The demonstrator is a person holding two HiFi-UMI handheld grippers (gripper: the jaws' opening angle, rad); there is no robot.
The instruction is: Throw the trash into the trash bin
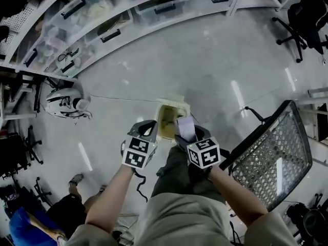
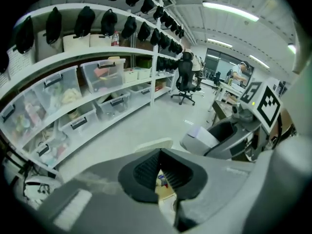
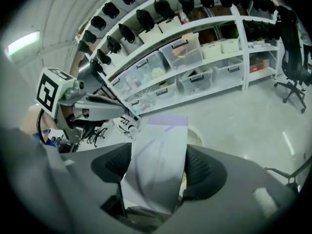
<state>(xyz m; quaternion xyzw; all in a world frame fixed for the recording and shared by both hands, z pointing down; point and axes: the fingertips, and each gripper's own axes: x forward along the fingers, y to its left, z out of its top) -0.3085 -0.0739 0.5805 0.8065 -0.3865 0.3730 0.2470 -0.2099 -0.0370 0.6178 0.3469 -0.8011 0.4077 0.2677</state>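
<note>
The person's forearms (image 1: 110, 199) are reaching down and forward over grey trousers, each bearing a gripper. The right gripper (image 1: 187, 135) is clamping a flat white carton (image 1: 185, 126) with a lavender end, which is standing up between its pads just above the near edge of the trash bin (image 1: 173, 105). The left gripper (image 1: 147, 128) is hanging beside it with its jaws drawn together and nothing between them; scraps inside the bin are showing through the narrow slit. The bin is standing open on a pale, glossy floor (image 1: 205, 65). A wire-mesh cart (image 1: 277, 152) is tilting at the right, and a white rounded object with dark straps (image 1: 64, 102) is lying at the left. Beyond, white shelves (image 1: 102, 24) are carrying clear storage boxes, and a black office chair (image 1: 302, 19) is standing in the far corner.
</note>
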